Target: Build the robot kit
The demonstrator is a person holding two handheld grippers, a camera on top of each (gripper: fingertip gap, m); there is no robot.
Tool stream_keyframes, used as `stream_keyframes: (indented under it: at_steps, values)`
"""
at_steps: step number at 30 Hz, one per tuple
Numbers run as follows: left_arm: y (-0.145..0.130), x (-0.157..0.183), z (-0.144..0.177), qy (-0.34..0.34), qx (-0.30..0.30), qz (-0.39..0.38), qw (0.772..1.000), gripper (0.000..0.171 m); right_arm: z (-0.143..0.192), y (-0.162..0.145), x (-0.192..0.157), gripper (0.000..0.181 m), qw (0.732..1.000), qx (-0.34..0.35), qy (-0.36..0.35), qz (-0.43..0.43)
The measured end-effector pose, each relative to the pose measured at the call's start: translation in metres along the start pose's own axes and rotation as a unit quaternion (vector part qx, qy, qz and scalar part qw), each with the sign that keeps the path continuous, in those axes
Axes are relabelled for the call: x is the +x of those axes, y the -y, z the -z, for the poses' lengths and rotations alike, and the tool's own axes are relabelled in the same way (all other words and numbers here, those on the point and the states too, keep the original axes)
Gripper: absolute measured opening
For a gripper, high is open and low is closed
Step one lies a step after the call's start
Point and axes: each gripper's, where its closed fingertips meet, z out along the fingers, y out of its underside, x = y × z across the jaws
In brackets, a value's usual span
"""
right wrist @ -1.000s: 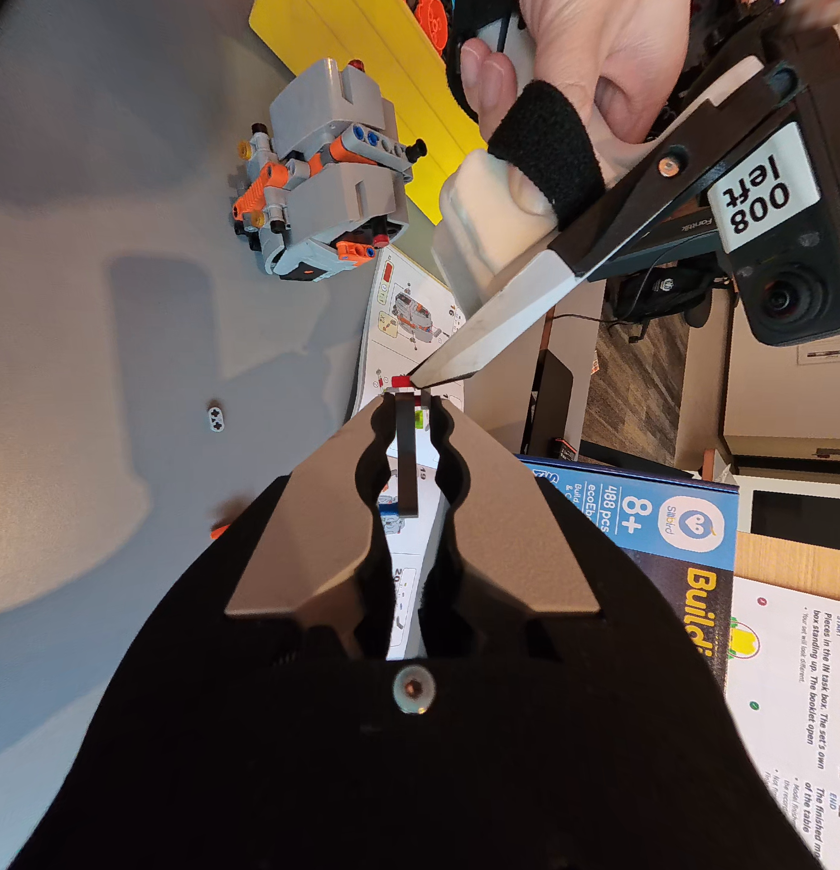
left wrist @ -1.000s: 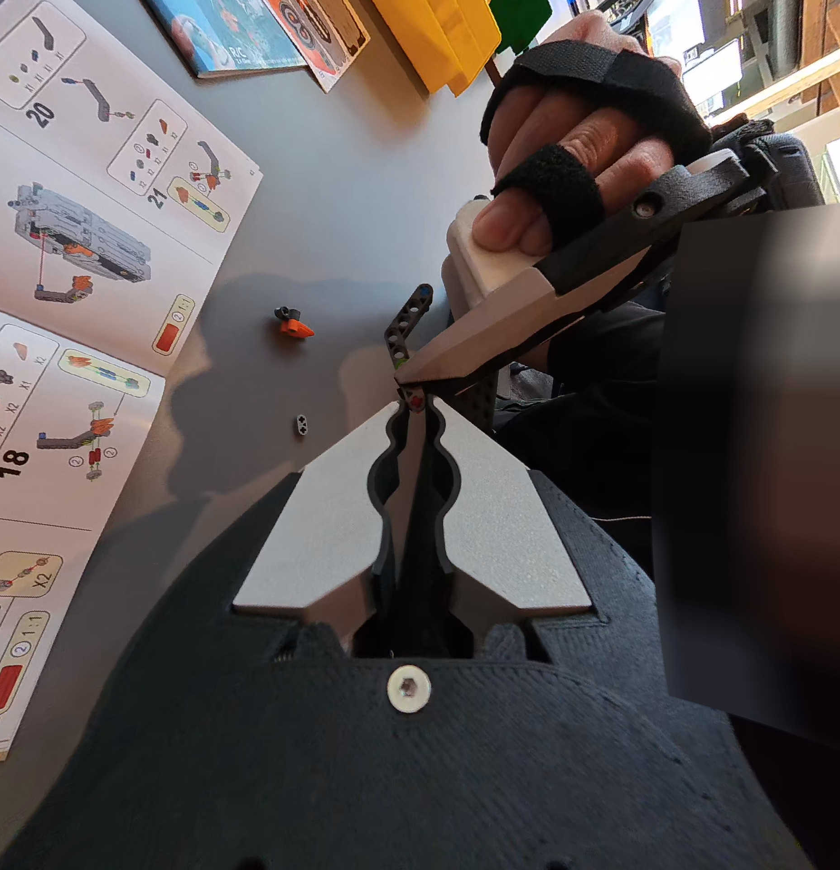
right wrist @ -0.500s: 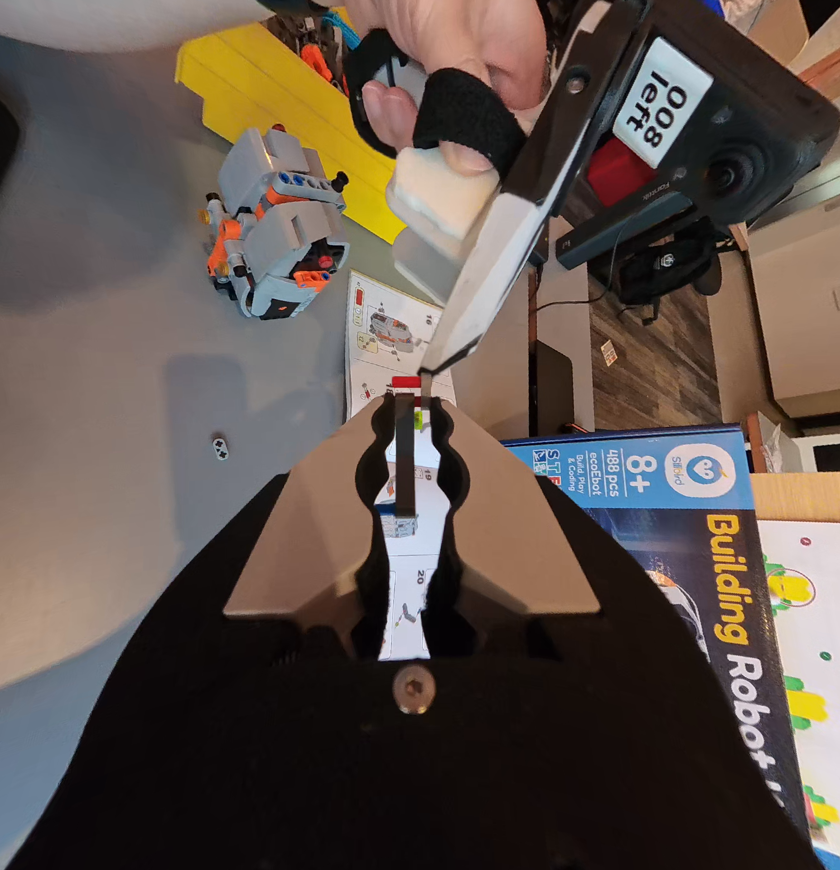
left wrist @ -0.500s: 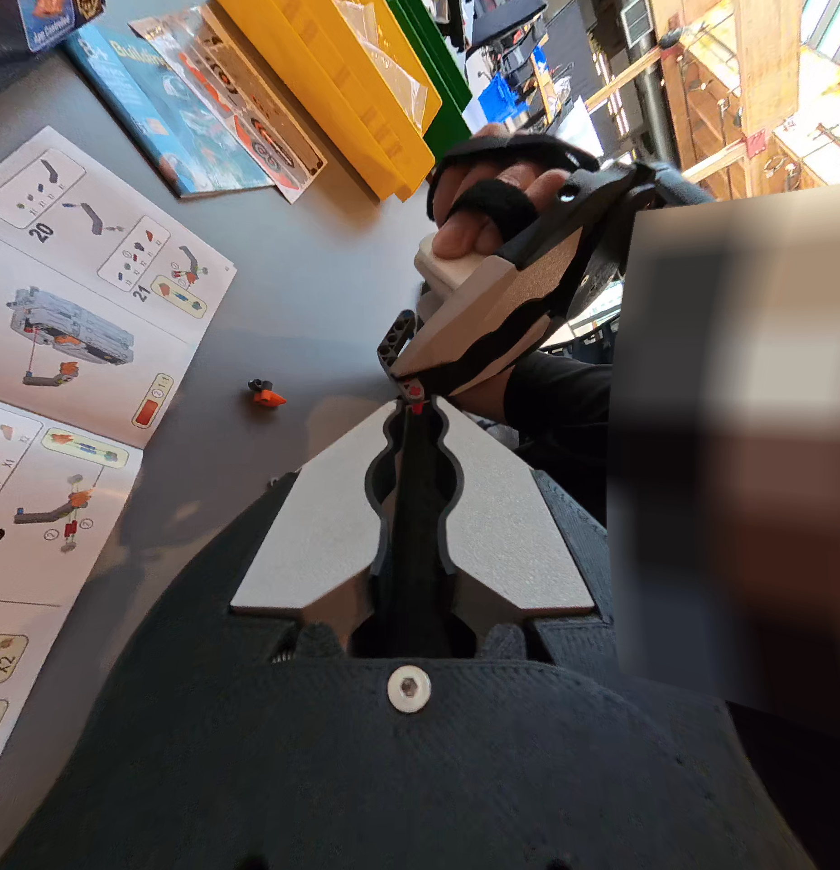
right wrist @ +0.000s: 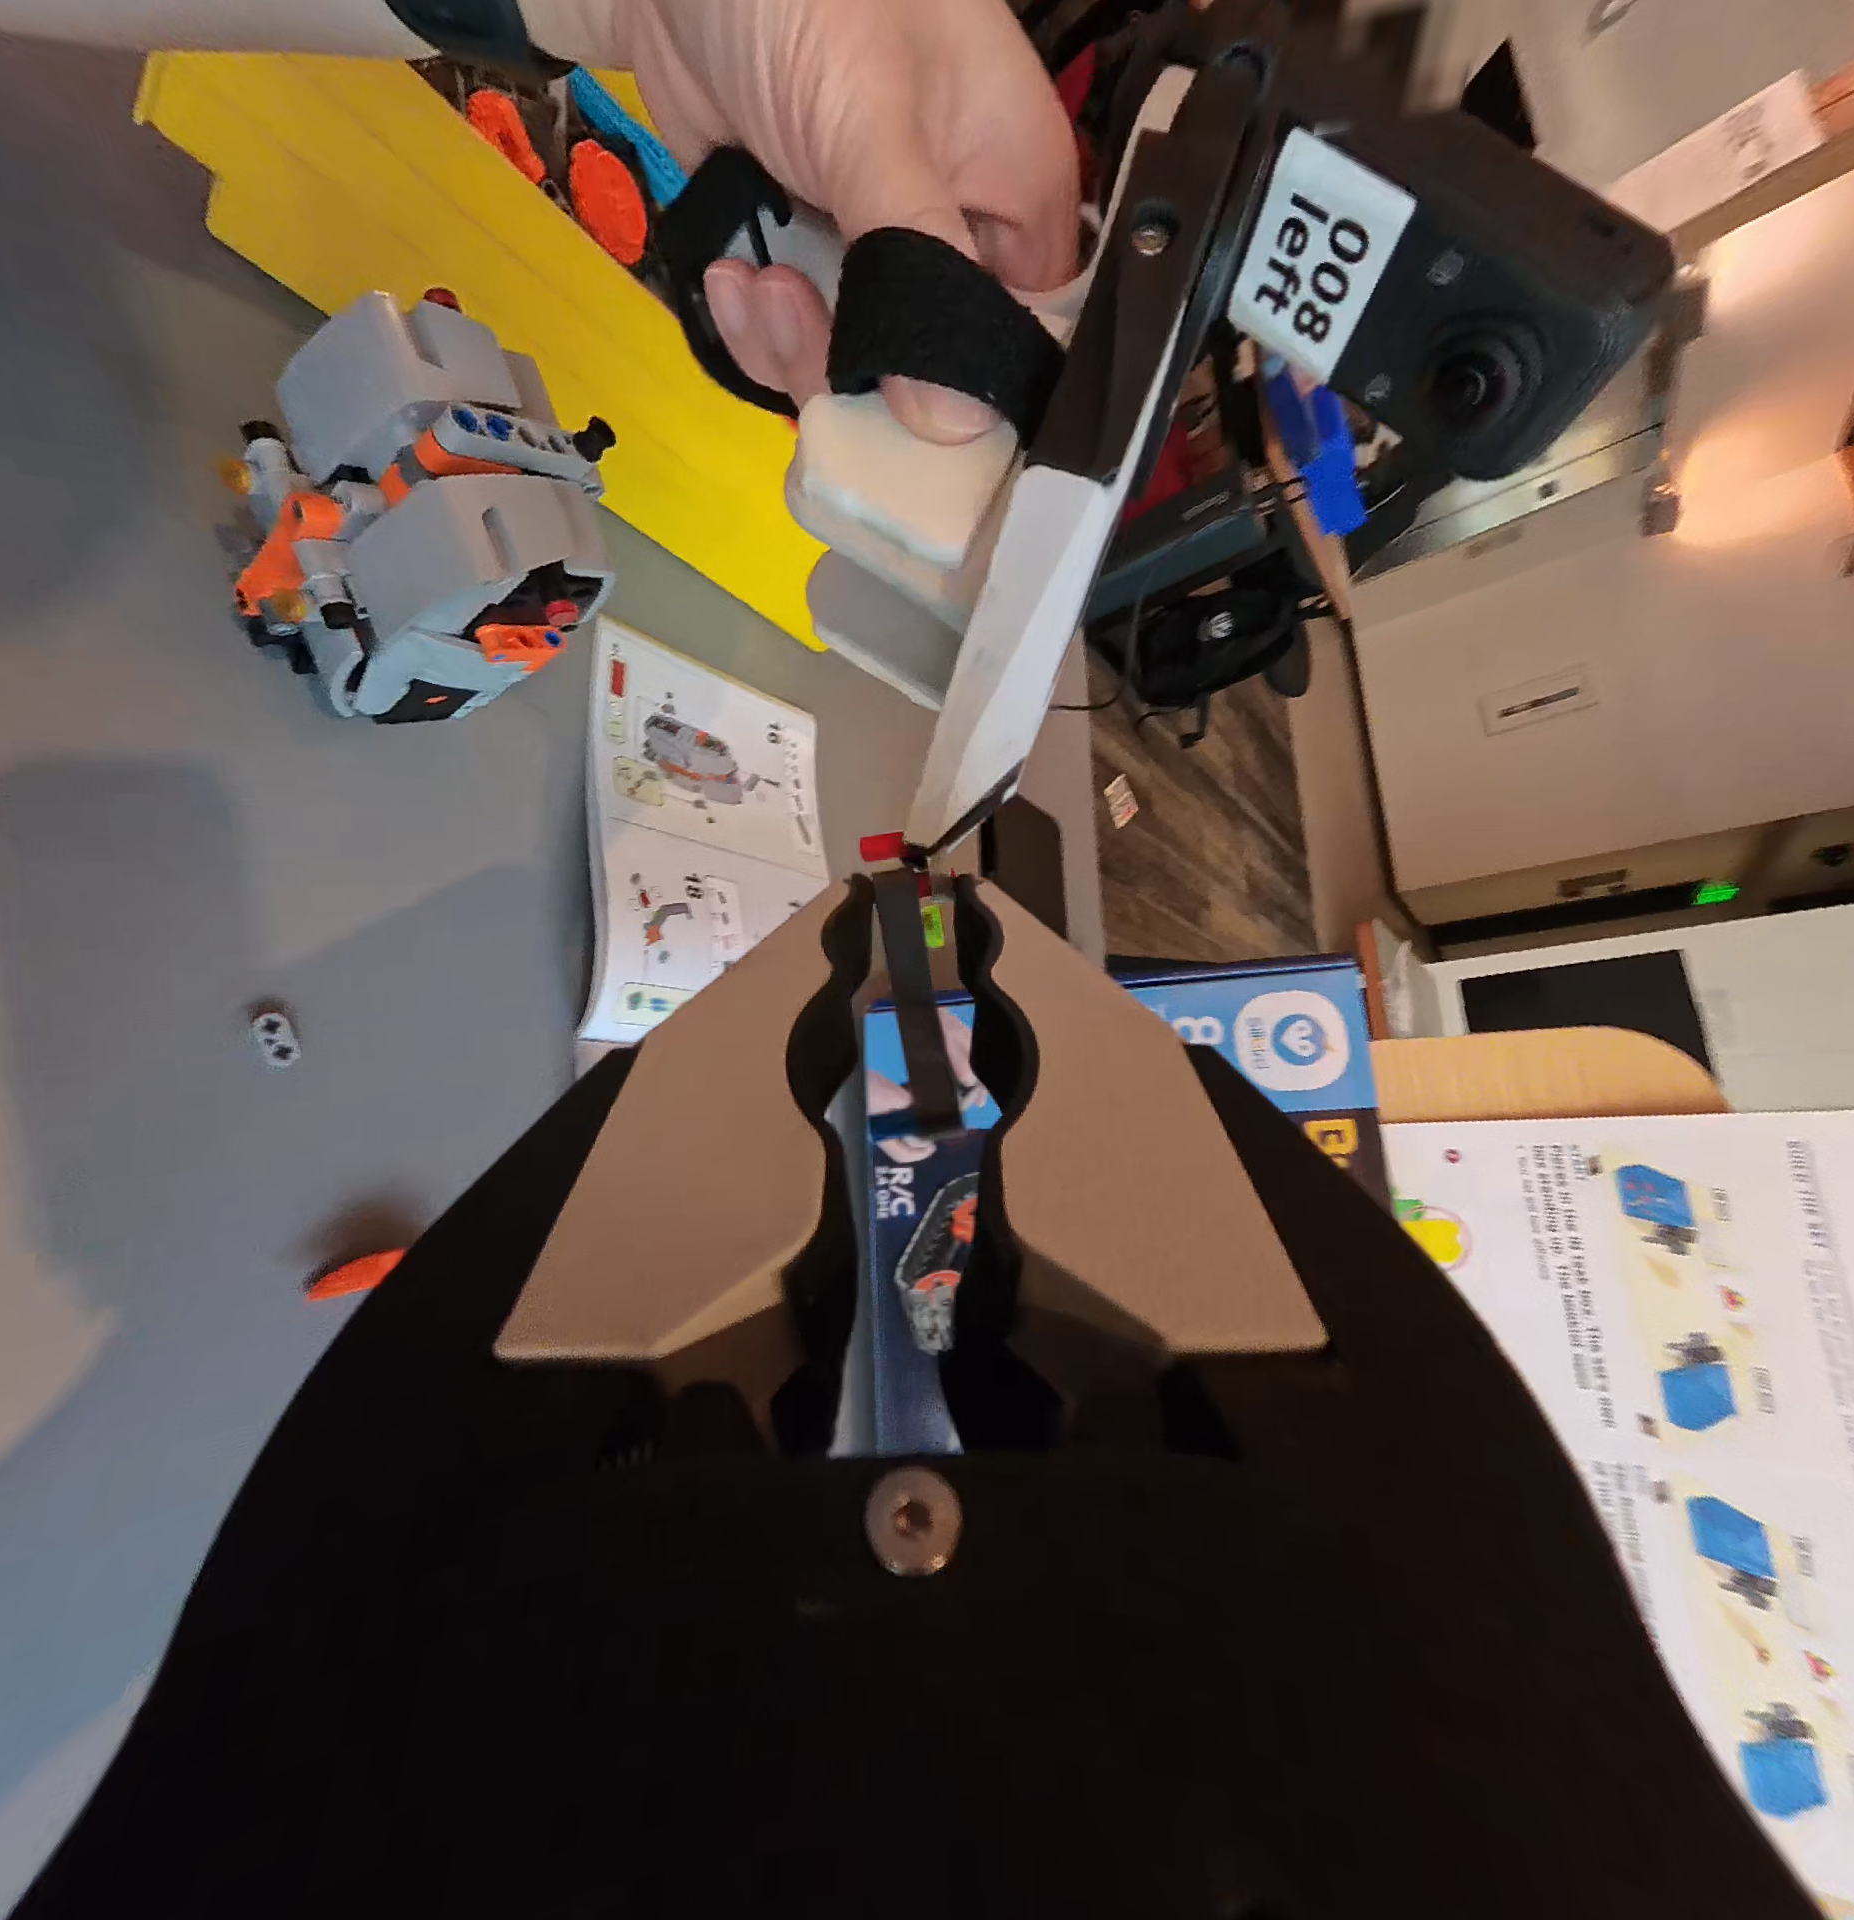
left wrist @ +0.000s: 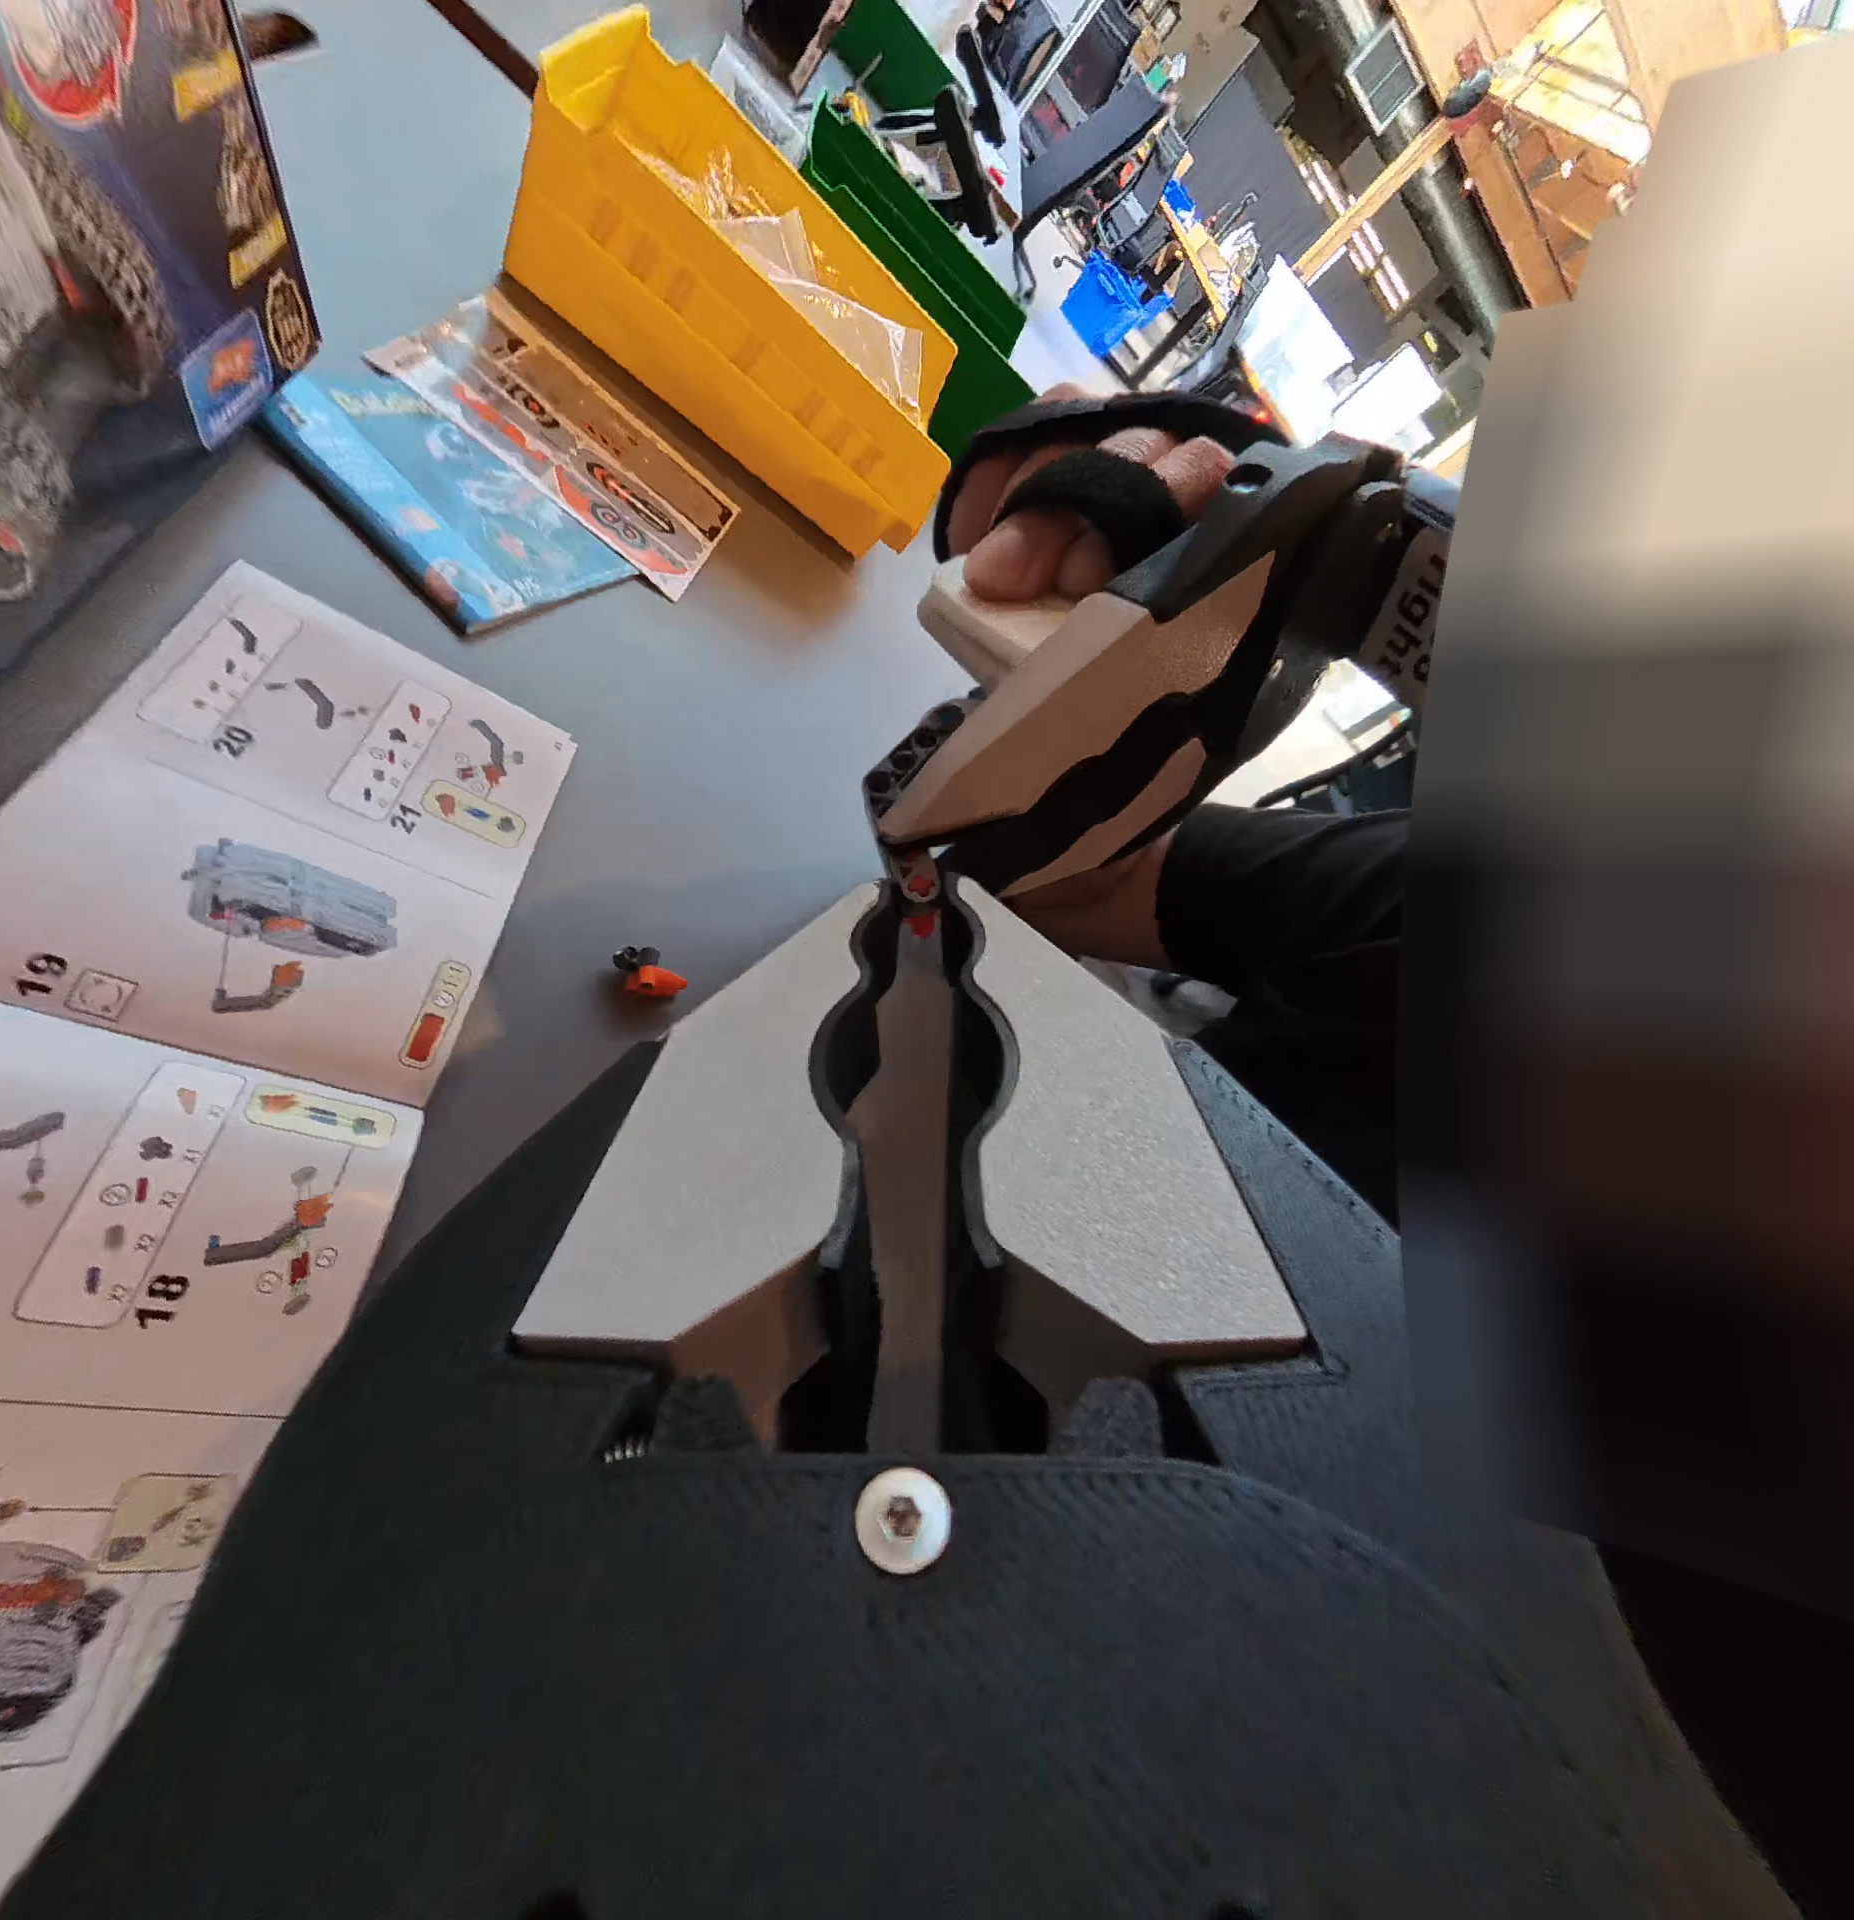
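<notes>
Pinching a small red pin point(left wrist: 918, 902) at its very tips, the left claw point(left wrist: 918, 909) has its jaws drawn almost together, with only the pin between them. The right claw point(right wrist: 910, 883) is clamped on a dark beam point(right wrist: 918, 1023) that runs back along the slot between its fingers. In the left wrist view the beam's holed end juts out beyond the right claw's tips.

The two claws meet nose to nose. The pin sits right at the beam's front end, touching it or all but touching; I cannot tell whether it has entered a hole. A small lime-green part point(right wrist: 931, 923) is fixed on the beam just behind that end.

Both are held up off the grey table point(left wrist: 694, 675), each claw worked by a strapped hand point(right wrist: 850, 156).

Below the beam and to its left in the left wrist view lies a loose orange piece point(left wrist: 648, 979), and farther left the open booklet point(left wrist: 248, 883). Well beyond the beam stand a yellow bin point(left wrist: 715, 343) and a green bin point(left wrist: 902, 208). In the right wrist view, a grey and orange model point(right wrist: 414, 520) sits up and left of the beam, and a tiny grey connector point(right wrist: 274, 1036) lies alone to its left.
</notes>
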Motion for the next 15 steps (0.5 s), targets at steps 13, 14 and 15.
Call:
stream_keyframes:
  at_steps: [13, 14, 15]
  values:
    - [0.008, 0.014, 0.002, 0.006, 0.014, -0.062, 0.998, 0.006, 0.013, 0.005, 0.012, 0.017, 0.997, 0.027, -0.051, 0.059]
    - [0.009, 0.014, 0.002, 0.005, 0.019, -0.057, 0.998, 0.006, 0.015, 0.006, 0.013, 0.017, 0.996, 0.038, -0.051, 0.054]
    - [0.011, 0.013, 0.003, 0.006, 0.025, -0.052, 0.998, 0.006, 0.017, 0.008, 0.015, 0.019, 0.996, 0.05, -0.052, 0.048]
